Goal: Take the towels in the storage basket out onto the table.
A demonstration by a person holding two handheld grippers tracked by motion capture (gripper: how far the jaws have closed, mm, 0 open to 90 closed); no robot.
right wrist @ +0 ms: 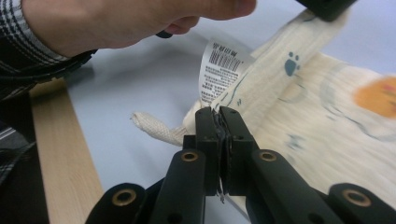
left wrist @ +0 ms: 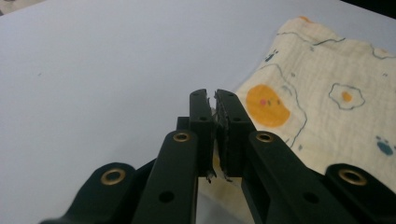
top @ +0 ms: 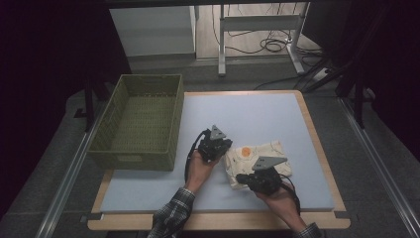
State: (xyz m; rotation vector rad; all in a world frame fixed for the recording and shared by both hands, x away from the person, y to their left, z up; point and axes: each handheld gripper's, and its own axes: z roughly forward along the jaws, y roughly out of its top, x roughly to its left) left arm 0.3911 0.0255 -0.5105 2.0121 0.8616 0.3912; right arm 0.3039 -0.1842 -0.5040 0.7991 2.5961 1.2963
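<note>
We've got both tools on the cloth point(top: 257, 161) — a cream piece w/ egg and paw prints, lying folded right of centre in the high view, on the blue mat point(top: 148, 191).

Left tool point(top: 221, 145) sits at the cloth's upper-left edge. In the left gripper view its jaws are pressed together w/ a sliver of fabric pinched between them. Right tool point(top: 241, 177) is at the lower-left corner of the cloth; in the right gripper view its jaws are clamped on a fold of fabric, just below the white label point(right wrist: 223, 70), w/ a woven tie point(right wrist: 154, 127) trailing off to the left of the frame.

Progress, as we judge it: cloth looks already folded small, both grips are made, so the pick-up is about to start. What's left — lift it, carry it to the green basket point(top: 119, 99) at the upper left, drop it in. The basket is empty and well apart from the cloth, so we're maybe halfway.

Surface & room: the mat covers most of a wood-edged counter point(top: 317, 144); the basket overhangs its left side. Around it is grey floor w/ metal rails, dark curtains at both sides, and at the top of the frame a desk frame point(top: 257, 25) w/ loose cables point(top: 272, 44).
</note>
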